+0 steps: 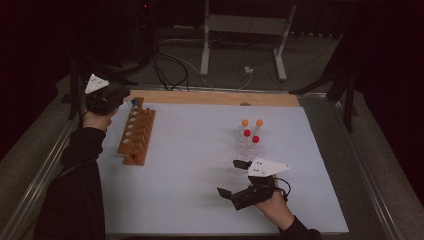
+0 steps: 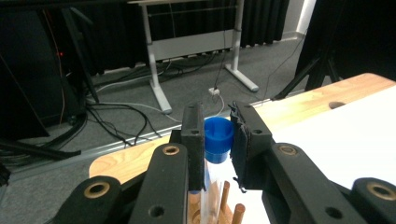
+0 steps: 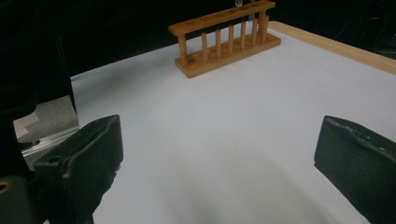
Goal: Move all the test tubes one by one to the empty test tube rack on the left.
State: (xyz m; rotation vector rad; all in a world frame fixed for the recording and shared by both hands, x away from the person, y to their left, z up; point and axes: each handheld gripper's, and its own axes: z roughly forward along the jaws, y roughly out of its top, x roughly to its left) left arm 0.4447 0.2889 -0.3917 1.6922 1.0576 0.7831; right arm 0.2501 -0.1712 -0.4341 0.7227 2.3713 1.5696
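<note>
Blue-capped tube stands at the far end of the wooden rack in the high view, with the left gripper at it; the right gripper hovers over the white surface, near four more capped tubes. Left gripper view: jaws pinch the tube just below its cap. Right gripper view: jaws spread wide, the rack well beyond them.
</note>
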